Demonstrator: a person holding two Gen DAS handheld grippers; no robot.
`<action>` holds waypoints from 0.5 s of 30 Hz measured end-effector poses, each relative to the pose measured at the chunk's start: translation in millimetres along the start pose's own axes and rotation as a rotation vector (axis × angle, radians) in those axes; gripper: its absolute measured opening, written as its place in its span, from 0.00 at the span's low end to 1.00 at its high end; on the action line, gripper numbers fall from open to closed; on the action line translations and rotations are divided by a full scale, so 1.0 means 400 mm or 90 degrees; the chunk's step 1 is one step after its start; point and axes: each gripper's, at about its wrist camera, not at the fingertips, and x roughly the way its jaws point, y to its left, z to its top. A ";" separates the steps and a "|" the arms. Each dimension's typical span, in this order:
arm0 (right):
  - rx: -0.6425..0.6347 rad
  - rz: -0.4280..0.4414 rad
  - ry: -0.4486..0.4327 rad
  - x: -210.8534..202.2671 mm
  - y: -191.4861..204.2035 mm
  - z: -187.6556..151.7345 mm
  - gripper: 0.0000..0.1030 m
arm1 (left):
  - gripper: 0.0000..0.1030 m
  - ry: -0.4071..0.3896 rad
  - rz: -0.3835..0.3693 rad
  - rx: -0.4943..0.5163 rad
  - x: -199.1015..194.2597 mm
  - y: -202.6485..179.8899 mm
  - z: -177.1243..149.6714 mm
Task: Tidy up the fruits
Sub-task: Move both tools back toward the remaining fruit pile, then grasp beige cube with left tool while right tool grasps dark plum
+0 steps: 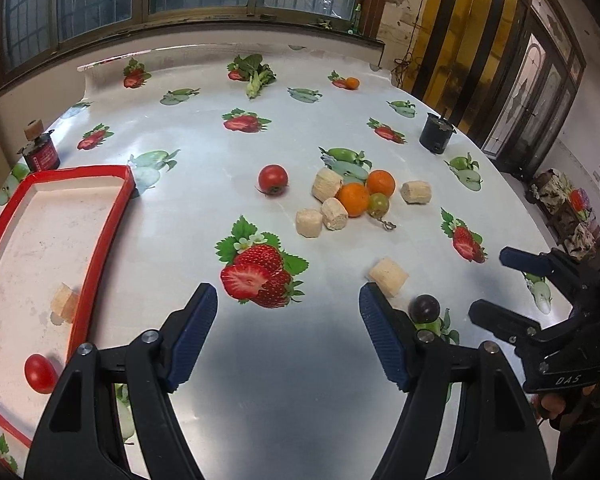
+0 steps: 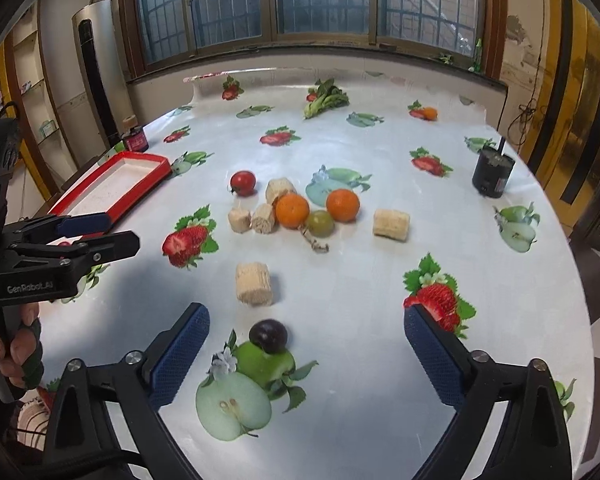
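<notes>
The worktop [image 2: 360, 280] carries a glossy fruit-print covering. The small dark purple round grape [image 2: 268, 336] lies loose on it, just ahead of the right gripper [image 2: 306, 354], nearer the left of that gripper's two fingers and touching neither. Both right fingers stand spread apart and empty. The left gripper [image 1: 288, 338] is likewise released, with nothing between its fingers; the same grape [image 1: 423, 308] sits just outside its right finger.

The red-rimmed rectangular white tray [image 1: 100, 248] at the left edge already holds a small red oval tomato [image 1: 39, 372] and a pale cylindrical puffed piece [image 1: 65, 302].

Handling judgement: the grape is light, smooth-skinned and soft (it rolls freely on the slick covering and bruises under hard pressure). Take hold across its widest diameter, fingers level with its middle, and close gently. Centre the gripper on the grape first; an off-centre closing is likely to push it aside.
</notes>
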 end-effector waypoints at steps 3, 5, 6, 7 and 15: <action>-0.003 0.030 0.031 0.035 0.011 -0.016 0.80 | 0.71 0.005 -0.004 0.015 0.015 -0.020 0.005; -0.016 0.043 0.055 0.065 0.026 -0.025 0.73 | 0.71 0.011 -0.004 0.027 0.026 -0.030 0.008; -0.020 0.046 0.062 0.076 0.032 -0.029 0.70 | 0.71 0.015 -0.005 0.030 0.033 -0.033 0.008; -0.025 0.047 0.072 0.091 0.039 -0.031 0.66 | 0.71 0.016 -0.007 0.033 0.039 -0.037 0.008; -0.032 0.046 0.104 0.157 0.038 -0.030 0.34 | 0.69 0.041 -0.053 0.080 0.104 -0.106 0.013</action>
